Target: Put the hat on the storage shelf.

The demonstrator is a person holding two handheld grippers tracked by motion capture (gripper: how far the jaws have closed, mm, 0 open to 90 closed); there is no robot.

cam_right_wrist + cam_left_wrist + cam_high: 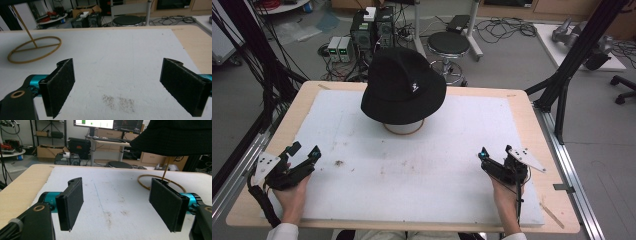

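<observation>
A black bucket hat (403, 86) sits on a wooden stand whose ring base (404, 129) rests on the white mat at the table's far middle. Its brim (175, 137) and the ring base (162, 183) appear in the left gripper view; the ring base (34, 49) with its upright rod also lies at the left of the right gripper view. My left gripper (304, 151) is held near the front left, open, nothing between its pads (72, 202). At the front right my right gripper (497, 152) is open too, its pads (61, 83) wide apart over bare mat.
The white mat (422, 170) covers most of the wooden table (532, 120) and has faint brown stains near the front. Black frame poles stand at both sides. A stool (448, 44), computers and cables are on the floor beyond the far edge.
</observation>
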